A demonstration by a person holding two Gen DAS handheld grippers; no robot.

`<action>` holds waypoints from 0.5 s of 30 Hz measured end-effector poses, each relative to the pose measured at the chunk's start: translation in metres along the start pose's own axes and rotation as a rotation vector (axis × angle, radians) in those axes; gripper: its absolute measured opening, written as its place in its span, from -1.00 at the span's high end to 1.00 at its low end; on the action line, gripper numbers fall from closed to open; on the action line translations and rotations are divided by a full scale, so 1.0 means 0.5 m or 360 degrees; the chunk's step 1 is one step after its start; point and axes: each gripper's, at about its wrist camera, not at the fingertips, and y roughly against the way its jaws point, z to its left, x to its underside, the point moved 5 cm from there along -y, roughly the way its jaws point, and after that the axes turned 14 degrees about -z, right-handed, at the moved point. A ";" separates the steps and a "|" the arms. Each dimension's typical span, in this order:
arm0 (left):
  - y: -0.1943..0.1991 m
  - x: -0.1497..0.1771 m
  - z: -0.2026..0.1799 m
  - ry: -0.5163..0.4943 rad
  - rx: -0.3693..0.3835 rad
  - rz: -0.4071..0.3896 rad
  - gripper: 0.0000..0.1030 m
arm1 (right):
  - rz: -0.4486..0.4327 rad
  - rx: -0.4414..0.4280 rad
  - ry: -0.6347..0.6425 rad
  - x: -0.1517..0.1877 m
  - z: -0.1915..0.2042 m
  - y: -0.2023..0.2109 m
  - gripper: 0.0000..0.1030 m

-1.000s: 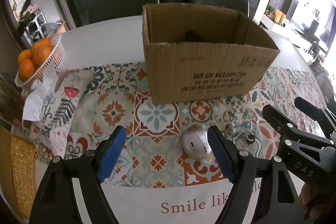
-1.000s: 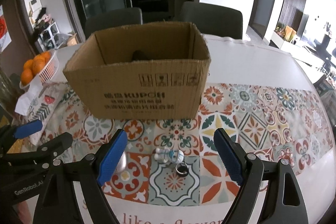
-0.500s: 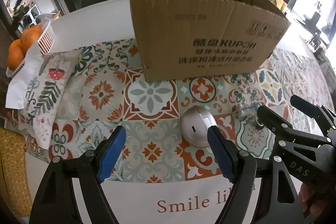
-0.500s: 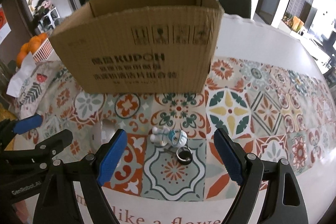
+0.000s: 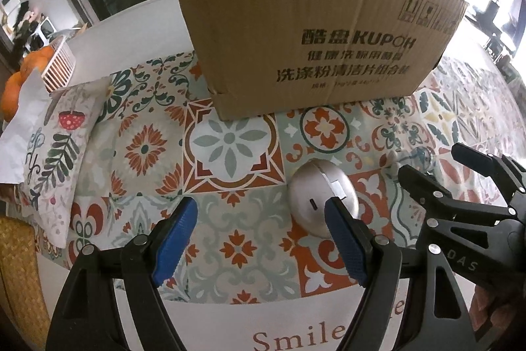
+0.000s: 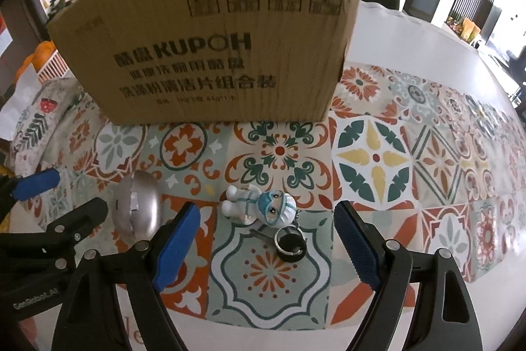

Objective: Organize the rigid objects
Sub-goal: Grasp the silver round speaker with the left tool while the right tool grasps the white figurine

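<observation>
A silver egg-shaped gadget (image 5: 315, 189) lies on the patterned table runner (image 5: 230, 147); my left gripper (image 5: 261, 206) hovers open just left of it, and its right fingertip overlaps the gadget's near side. A small white-and-blue astronaut figurine (image 6: 259, 206) with a dark ring (image 6: 289, 247) on its chain lies in front of my right gripper (image 6: 268, 209). That gripper's jaws are closing; the figurine sits in the gap between them and no pad touches it. The brown cardboard box (image 6: 213, 55) stands close behind both; its inside is hidden.
A white basket of oranges (image 5: 56, 68) stands at the far left beside a leaf-print cloth (image 5: 56, 147) and a woven mat (image 5: 16, 268). The silver gadget (image 6: 141, 199) lies between the two grippers. White tabletop (image 6: 411, 41) extends right of the box.
Both grippers have sunk toward the table. The box now fills the upper view and its open top is out of sight. The gadget and figurine look larger and nearer.
</observation>
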 end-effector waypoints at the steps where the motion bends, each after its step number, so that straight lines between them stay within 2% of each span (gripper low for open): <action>1: -0.004 0.001 0.000 -0.0003 0.0004 0.0004 -0.55 | 0.0003 -0.0003 0.0001 0.001 0.000 -0.003 -0.62; 7: -0.028 0.004 -0.004 0.0009 0.0023 0.0039 -0.55 | 0.0024 0.0005 -0.0007 0.006 0.001 -0.027 -0.57; 15: -0.042 -0.001 -0.003 0.0027 0.0046 0.0031 -0.55 | 0.0054 -0.0010 -0.0038 0.007 0.000 -0.063 -0.36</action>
